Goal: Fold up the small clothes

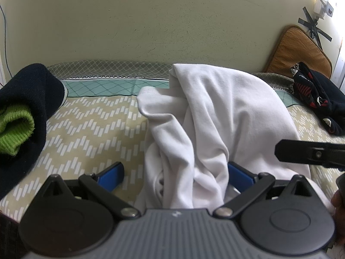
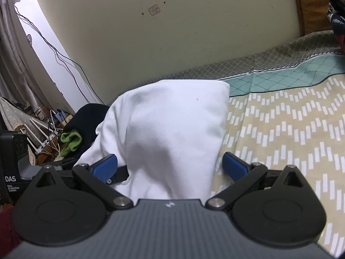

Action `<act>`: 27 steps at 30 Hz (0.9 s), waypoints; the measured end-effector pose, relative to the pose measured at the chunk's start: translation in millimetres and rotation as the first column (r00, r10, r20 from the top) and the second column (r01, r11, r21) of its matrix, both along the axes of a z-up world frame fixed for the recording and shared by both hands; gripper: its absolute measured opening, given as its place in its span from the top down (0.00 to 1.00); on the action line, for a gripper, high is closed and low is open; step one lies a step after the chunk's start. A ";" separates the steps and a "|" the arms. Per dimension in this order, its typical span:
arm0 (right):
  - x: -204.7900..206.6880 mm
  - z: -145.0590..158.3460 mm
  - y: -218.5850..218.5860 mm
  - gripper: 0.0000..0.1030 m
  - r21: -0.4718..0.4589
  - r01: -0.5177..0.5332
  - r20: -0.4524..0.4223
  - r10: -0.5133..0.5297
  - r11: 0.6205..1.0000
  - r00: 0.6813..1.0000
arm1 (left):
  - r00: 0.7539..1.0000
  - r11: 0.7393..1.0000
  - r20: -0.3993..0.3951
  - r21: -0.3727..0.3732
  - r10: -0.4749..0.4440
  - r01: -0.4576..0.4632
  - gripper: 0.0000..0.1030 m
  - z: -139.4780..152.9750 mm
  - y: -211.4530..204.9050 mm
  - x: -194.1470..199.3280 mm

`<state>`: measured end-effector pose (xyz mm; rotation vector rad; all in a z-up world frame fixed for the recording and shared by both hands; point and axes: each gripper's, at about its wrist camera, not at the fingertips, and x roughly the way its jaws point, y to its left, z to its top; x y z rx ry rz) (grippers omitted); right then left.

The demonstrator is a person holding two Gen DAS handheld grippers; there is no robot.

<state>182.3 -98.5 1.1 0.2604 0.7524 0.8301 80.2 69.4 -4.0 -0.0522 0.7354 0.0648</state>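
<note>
A white garment (image 1: 215, 116) lies bunched on the patterned bed sheet (image 1: 86, 133). It drapes over and between the blue fingers of my left gripper (image 1: 175, 171), whose jaws stand wide apart. In the right wrist view the same white garment (image 2: 168, 129) rises in a smooth mound between the spread fingers of my right gripper (image 2: 169, 166). The fingertips of both grippers are partly covered by cloth. A black part of the right gripper (image 1: 310, 152) shows at the right edge of the left wrist view.
A dark navy and green garment (image 1: 21, 116) lies at the left of the bed. A dark patterned garment (image 1: 317, 99) and an orange cushion (image 1: 299, 54) sit at the right by the wall. Cables and a black device (image 2: 13, 161) stand beside the bed.
</note>
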 end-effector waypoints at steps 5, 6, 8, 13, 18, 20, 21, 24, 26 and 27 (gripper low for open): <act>-1.9 1.7 10.4 0.00 -0.041 0.014 0.016 -0.013 0.999 1.000 | 1.000 1.000 0.002 -0.002 -0.002 0.002 0.00 0.1 0.6 -0.6; -2.0 1.7 12.4 0.02 -0.035 0.007 0.013 -0.006 0.999 1.000 | 1.000 1.000 0.003 -0.003 -0.003 0.003 0.00 0.0 1.3 -0.3; -2.8 2.0 16.2 0.05 -0.047 0.014 0.017 -0.014 0.999 1.000 | 1.000 1.000 0.003 -0.005 -0.002 0.002 0.00 -0.1 1.9 -0.2; -3.1 3.3 18.1 0.36 -0.103 0.070 0.044 -0.065 0.992 0.997 | 1.000 1.000 0.004 -0.011 -0.001 0.001 0.00 -0.1 3.4 1.4; -5.7 7.4 5.7 0.55 -0.060 0.067 0.035 -0.065 0.996 0.997 | 1.000 0.999 0.008 -0.040 -0.002 0.003 0.01 1.1 6.4 -0.3; -8.5 10.2 3.5 0.57 -0.064 0.050 0.043 -0.047 0.997 0.998 | 1.000 0.999 0.010 -0.043 0.000 0.001 0.07 2.7 4.3 -4.6; -8.8 10.5 1.6 0.58 -0.068 0.041 0.040 -0.039 0.997 0.998 | 1.000 0.999 0.008 -0.049 -0.005 0.005 0.15 3.8 2.3 -6.9; -4.2 6.5 -6.1 0.62 -0.048 0.032 0.005 -0.032 0.998 0.999 | 1.000 0.998 0.003 -0.067 -0.016 0.016 0.38 8.6 -5.1 -11.9; -3.0 7.6 -5.7 0.67 -0.028 0.031 -0.012 -0.031 0.999 0.999 | 1.000 0.998 0.000 -0.067 -0.006 0.006 0.45 11.4 -7.5 -11.5; -5.5 10.4 -4.7 0.70 -0.027 0.027 -0.001 -0.027 0.999 1.000 | 1.000 0.996 -0.007 -0.083 0.010 -0.011 0.49 14.2 -6.3 -10.3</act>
